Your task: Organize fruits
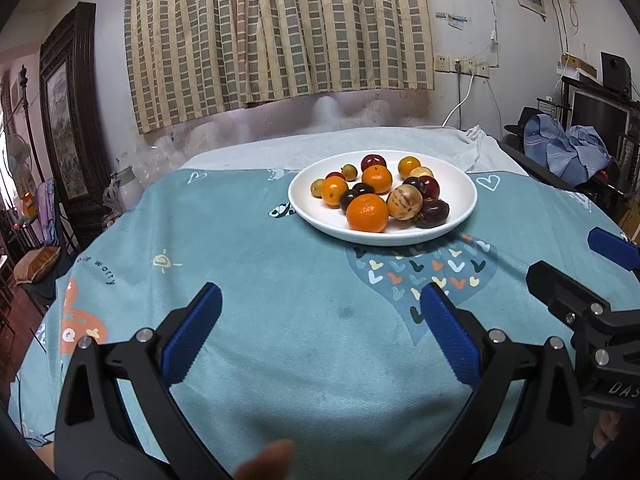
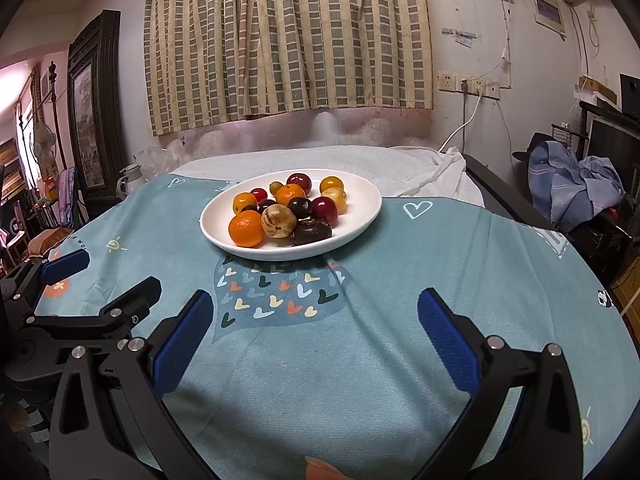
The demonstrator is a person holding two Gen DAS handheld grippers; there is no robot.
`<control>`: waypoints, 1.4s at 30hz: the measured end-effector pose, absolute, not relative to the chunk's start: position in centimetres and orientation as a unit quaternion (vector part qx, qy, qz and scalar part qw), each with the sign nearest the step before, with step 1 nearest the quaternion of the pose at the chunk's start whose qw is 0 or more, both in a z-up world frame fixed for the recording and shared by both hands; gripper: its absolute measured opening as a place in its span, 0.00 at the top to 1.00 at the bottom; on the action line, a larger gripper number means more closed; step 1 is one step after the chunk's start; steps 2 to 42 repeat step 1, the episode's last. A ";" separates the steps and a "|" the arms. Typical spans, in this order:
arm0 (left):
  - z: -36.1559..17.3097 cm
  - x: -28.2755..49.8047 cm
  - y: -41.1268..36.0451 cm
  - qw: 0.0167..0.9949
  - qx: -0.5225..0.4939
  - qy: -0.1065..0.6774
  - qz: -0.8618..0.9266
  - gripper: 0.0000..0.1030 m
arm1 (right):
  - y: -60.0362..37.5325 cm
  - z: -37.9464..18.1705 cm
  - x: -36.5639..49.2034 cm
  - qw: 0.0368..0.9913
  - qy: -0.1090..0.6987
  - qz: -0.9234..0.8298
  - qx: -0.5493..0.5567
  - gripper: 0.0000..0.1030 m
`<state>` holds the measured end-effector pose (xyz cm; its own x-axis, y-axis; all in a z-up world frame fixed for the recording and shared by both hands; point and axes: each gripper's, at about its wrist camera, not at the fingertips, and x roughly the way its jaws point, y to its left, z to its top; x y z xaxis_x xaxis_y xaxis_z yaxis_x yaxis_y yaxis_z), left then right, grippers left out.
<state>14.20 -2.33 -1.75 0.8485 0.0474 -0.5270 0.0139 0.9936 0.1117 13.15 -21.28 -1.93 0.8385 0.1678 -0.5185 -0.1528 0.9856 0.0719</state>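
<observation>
All the fruits (image 1: 380, 196) lie heaped on the white plate (image 1: 460, 188) on the cloth-covered counter (image 1: 280, 280), none loose on the cloth, a scene fitting either a gathered pile or one awaiting sorting. They look small, round and mixed (orange citrus, dark red and near-black plums, a tan mottled one), touching each other. The left hand-held gripper (image 1: 320, 316) and right hand-held gripper (image 2: 316, 320) both hover near the plate, spread wide and holding nothing.

Fruits (image 1: 367, 213): orange, dark red, yellow and brown pieces, heaped touching one another.
Plate (image 1: 460, 192): white, shallow, upright, holding all fruits.
</observation>
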 end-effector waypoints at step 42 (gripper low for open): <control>-1.8 14.3 -2.3 0.959 0.055 0.276 0.008 0.02 | -21.3 -1.9 13.2 0.959 0.272 0.084 0.014 0.01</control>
